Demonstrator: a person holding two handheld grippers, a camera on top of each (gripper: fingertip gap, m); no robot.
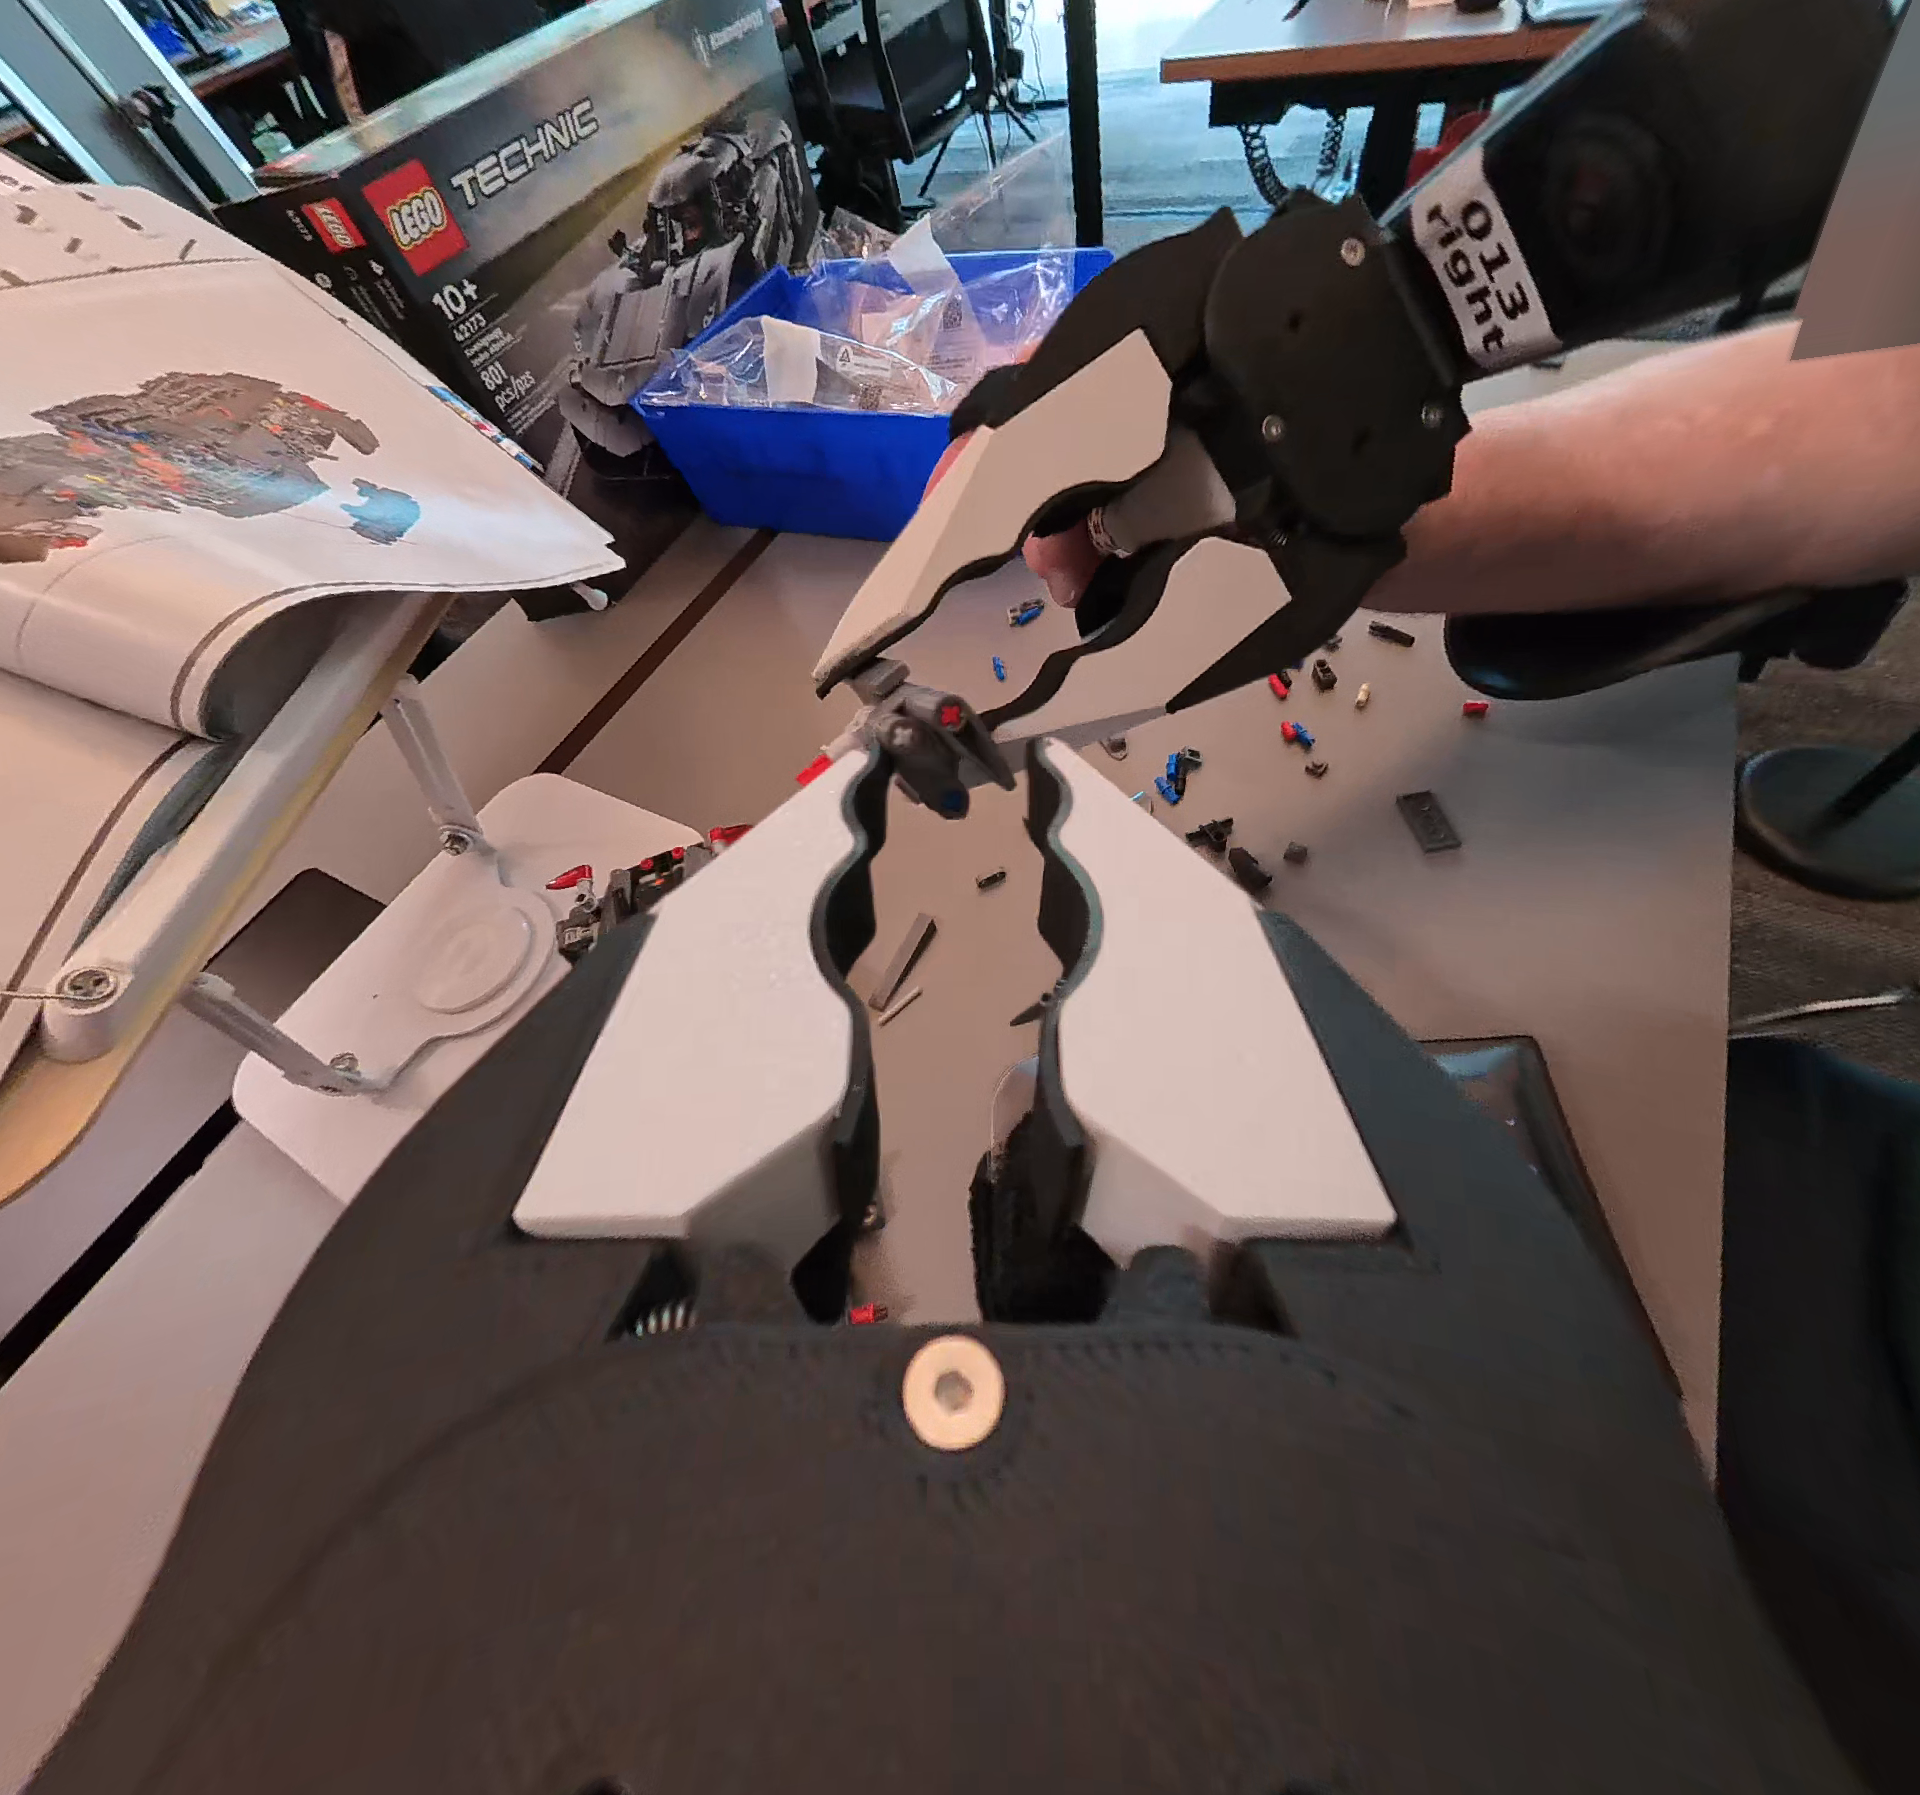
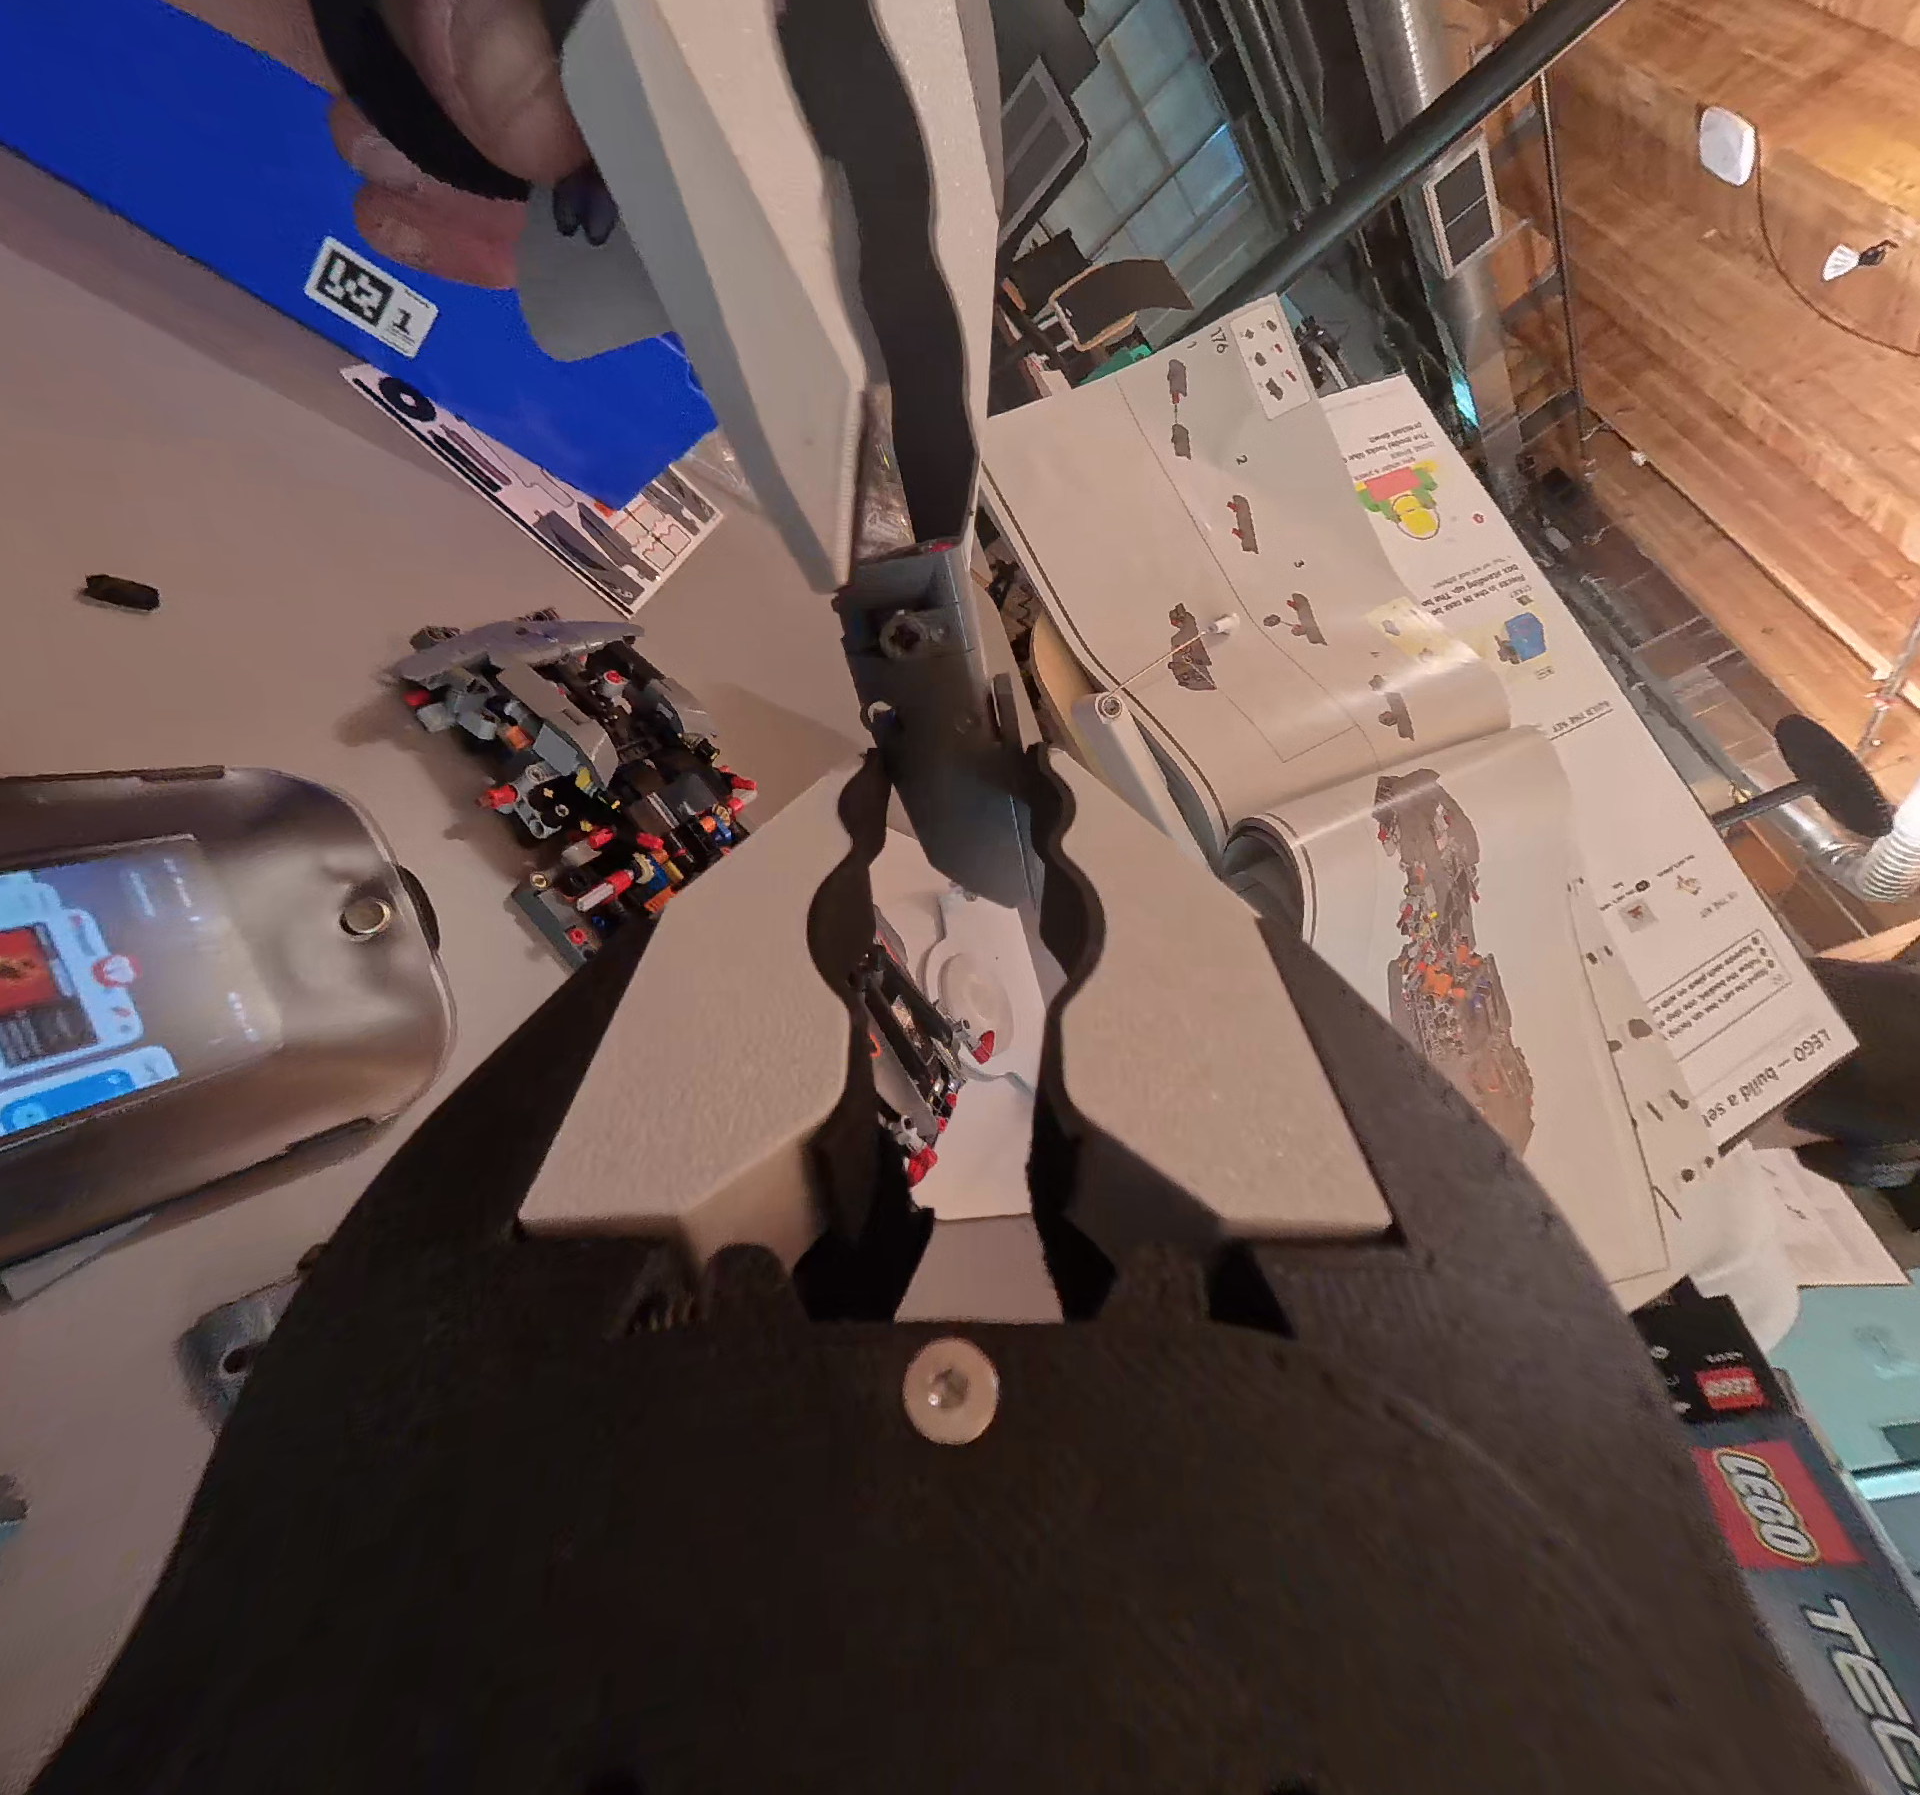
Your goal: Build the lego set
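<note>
A small grey Lego assembly (image 1: 935,737) with red and blue pins hangs above the table between both grippers. My left gripper (image 1: 951,753) is shut on its near end. My right gripper (image 1: 914,703) reaches in from the upper right and is shut on its far end. In the right wrist view the assembly (image 2: 914,633) runs from my right gripper (image 2: 954,756) up to the left gripper (image 2: 904,561). A larger, partly built grey and black model (image 2: 582,789) lies on the table to the left, and it also shows in the left wrist view (image 1: 634,888).
An open instruction booklet (image 1: 260,457) rests on a white stand at the left. The set's box (image 1: 540,218) and a blue bin (image 1: 810,478) of plastic bags stand behind. Loose small pieces (image 1: 1288,737) are scattered on the right. A phone (image 2: 125,997) and a sticker sheet (image 2: 540,488) lie on the table. Only a small space, under 4 cm, lies between the two pairs of fingers.
</note>
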